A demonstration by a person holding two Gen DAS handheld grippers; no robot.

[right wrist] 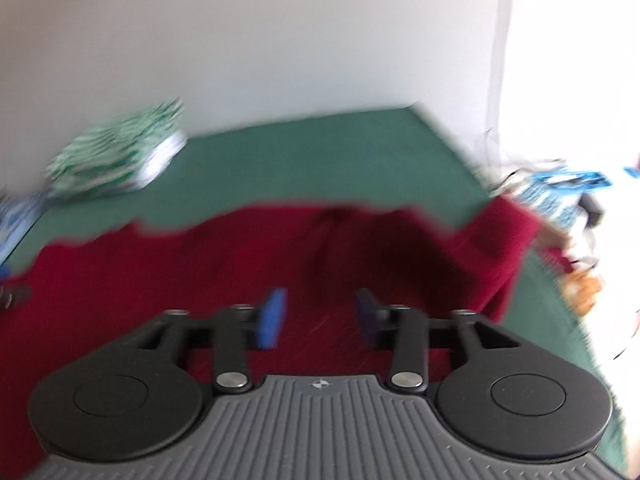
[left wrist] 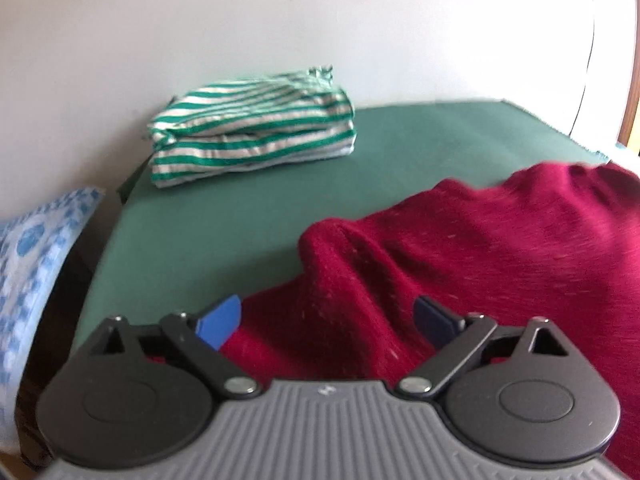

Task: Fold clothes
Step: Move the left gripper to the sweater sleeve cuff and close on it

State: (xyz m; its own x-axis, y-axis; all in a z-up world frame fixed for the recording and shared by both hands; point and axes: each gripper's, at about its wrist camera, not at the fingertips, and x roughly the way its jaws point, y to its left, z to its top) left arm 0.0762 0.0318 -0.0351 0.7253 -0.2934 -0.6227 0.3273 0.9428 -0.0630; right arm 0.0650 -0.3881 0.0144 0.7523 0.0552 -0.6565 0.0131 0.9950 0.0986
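A dark red knit garment (left wrist: 480,248) lies rumpled on the green table cover (left wrist: 248,208), with a raised fold near its left edge. My left gripper (left wrist: 328,320) stands open just above the garment's near left part, its blue pads wide apart with nothing pinched between them. In the right wrist view the same red garment (right wrist: 200,280) spreads across the near half of the green cover (right wrist: 320,160). My right gripper (right wrist: 320,316) hovers open over its middle. A folded green-and-white striped garment (left wrist: 252,124) sits at the back left by the wall, blurred in the right wrist view (right wrist: 120,152).
A blue-patterned white cloth (left wrist: 36,264) hangs beside the table's left edge. Blue-and-white clutter (right wrist: 568,188) and an orange object (right wrist: 584,288) lie off the table's right side. A white wall (left wrist: 280,20) runs behind the table. The right wrist view is motion-blurred.
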